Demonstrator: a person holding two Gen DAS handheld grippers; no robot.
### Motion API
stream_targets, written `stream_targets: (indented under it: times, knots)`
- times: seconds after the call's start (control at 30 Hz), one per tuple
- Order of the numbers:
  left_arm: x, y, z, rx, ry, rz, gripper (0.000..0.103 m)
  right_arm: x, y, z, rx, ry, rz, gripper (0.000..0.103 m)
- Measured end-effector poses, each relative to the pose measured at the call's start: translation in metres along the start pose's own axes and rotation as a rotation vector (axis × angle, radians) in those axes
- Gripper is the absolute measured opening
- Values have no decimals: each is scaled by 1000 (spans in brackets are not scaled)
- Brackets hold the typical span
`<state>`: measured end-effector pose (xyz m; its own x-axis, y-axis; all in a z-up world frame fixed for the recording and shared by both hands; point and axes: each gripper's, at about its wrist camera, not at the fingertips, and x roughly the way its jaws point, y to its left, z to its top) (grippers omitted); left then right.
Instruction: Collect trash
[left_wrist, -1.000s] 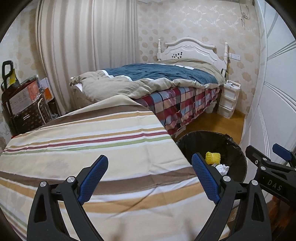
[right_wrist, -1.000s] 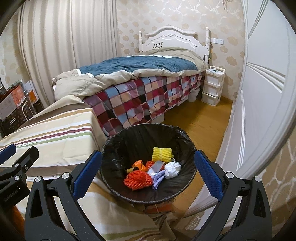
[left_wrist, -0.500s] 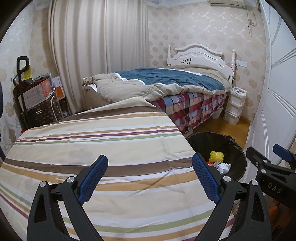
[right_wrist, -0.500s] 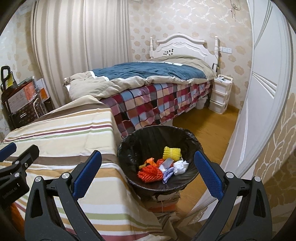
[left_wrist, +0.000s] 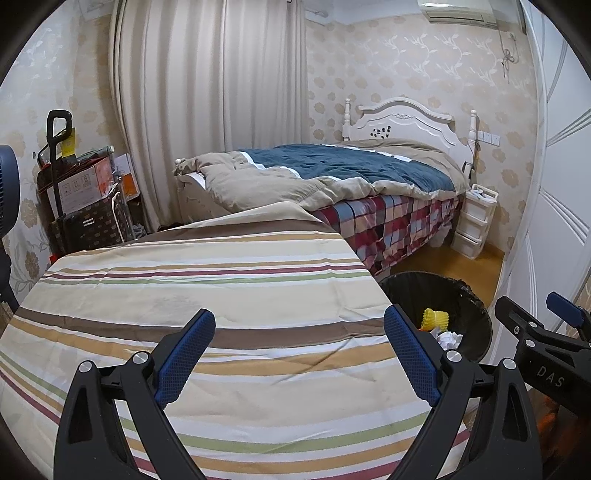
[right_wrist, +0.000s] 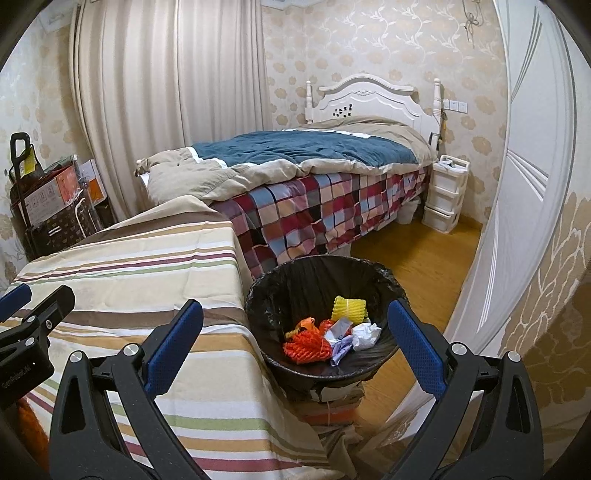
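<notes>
A black-lined trash bin (right_wrist: 258, 295) stands on the floor beside the striped table (right_wrist: 147, 273). It holds a yellow foam net (right_wrist: 349, 308), an orange foam net (right_wrist: 306, 345), crumpled white paper (right_wrist: 365, 334) and other scraps. My right gripper (right_wrist: 295, 347) is open and empty, raised in front of the bin. My left gripper (left_wrist: 299, 354) is open and empty above the striped tablecloth (left_wrist: 221, 295). The bin also shows in the left wrist view (left_wrist: 476, 325), at the right of the table. The right gripper's body shows in the left wrist view (left_wrist: 543, 350).
A bed (right_wrist: 314, 177) with a blue and beige duvet and a checked cover stands behind the table. White drawers (right_wrist: 445, 192) sit by the headboard. Boxes and a trolley (left_wrist: 81, 199) are at the far left. A white wardrobe door (right_wrist: 517, 184) is on the right.
Both grippers have drawn back and up from the table and bin. More of the room, the curtain and the tablecloth shows now. Both stay open and empty.
</notes>
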<state>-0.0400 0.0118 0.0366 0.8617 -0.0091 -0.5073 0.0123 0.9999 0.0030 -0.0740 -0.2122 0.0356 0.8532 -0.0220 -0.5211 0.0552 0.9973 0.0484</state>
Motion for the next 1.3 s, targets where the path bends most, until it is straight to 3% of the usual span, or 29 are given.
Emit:
stream_targets:
  times: [1.3]
  knots:
    - [-5,6,0,-9,0,3,92,-2,4,1,-3,-3,1,98]
